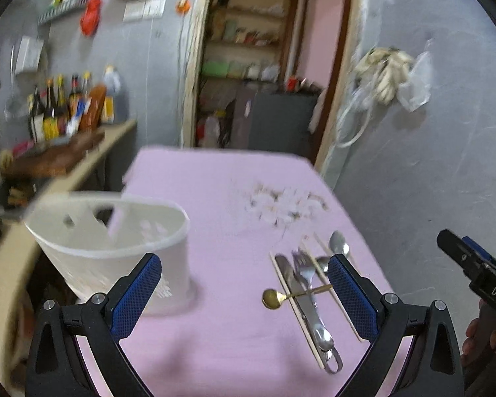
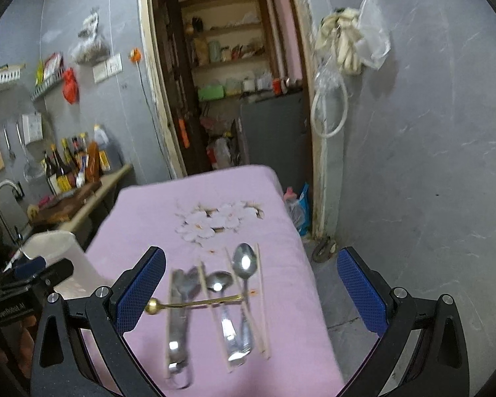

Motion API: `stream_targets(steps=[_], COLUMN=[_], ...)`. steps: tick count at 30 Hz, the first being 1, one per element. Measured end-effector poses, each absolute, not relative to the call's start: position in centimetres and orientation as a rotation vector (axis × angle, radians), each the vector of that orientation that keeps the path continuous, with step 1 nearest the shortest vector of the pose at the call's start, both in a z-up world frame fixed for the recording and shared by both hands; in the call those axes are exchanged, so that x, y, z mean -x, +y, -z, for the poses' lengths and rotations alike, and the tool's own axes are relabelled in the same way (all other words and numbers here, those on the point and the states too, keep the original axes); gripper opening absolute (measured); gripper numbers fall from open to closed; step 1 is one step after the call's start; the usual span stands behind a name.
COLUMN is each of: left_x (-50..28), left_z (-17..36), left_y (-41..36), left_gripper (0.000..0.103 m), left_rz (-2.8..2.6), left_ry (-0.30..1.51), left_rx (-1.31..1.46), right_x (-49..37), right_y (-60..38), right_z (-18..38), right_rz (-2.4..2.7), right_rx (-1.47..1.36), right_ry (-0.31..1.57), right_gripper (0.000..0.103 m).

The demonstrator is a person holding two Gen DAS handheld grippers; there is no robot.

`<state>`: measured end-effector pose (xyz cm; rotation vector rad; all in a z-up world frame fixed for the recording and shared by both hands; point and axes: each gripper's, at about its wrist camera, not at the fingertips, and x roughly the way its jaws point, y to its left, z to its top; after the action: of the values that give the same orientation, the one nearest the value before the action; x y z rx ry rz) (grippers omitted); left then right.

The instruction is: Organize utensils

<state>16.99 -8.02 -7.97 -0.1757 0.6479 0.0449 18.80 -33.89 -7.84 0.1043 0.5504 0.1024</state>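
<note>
Left wrist view: the left gripper (image 1: 244,289) hangs above the pink tablecloth (image 1: 221,231), jaws spread wide, gripping nothing. The white caddy (image 1: 115,248) stands ahead to its left, likely the destination. The utensil pile (image 1: 309,292) lies ahead to its right, the gold spoon (image 1: 271,298) crosswise on top.

Right wrist view: the right gripper (image 2: 251,292) is also wide apart and empty, poised over the same pile (image 2: 215,311); chopsticks (image 2: 261,301) flank the silver spoons (image 2: 244,264). The caddy sits off to its left, behind the other gripper.

Sauce bottles (image 1: 66,106) on side counter (image 1: 92,162)
</note>
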Motion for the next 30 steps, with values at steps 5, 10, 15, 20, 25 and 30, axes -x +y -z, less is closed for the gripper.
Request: stream_targets(steps=[5,10,15,20,25,30], left_x=[-19.8,-21.5,-22.3,-23.0,-23.7,-24.0], left_z=[11.7,14.8,17.2,17.9,18.0,17.9], left_y=[-9.9,-10.5,-10.6,-10.6,-11.0,-11.1], left_gripper=[0.101,0.085,0.065,0.056,0.038,0.022], left_rz=[-0.081,-0.096,-0.089,-0.107,-0.101,-0.088], left_ry=[0.732,0.854,0.935,0.936,0.932,0.948], left_rx=[0.201,0.267,0.365,0.391,0.409,0.443], right_x=[-23.9,-27.6,-29.5,-30.5,-31.4,-32.6], right_y=[-34.7,-34.7,-33.8,-33.3,-33.4,-33.6], right_z=[11.4,15.1,17.8,19.3,20.3,20.7], right_rz=[-0.148,-0.193,-0.243,-0.275,-0.306,-0.321], right_rx=[-0.092,-0.140,-0.128,-0.128,-0.129,-0.136], right_ry=[0.611,0.713,0.779,0.819,0.847,0.872], right_gripper=[0.102,0.087,0.064,0.051,0.034,0.026])
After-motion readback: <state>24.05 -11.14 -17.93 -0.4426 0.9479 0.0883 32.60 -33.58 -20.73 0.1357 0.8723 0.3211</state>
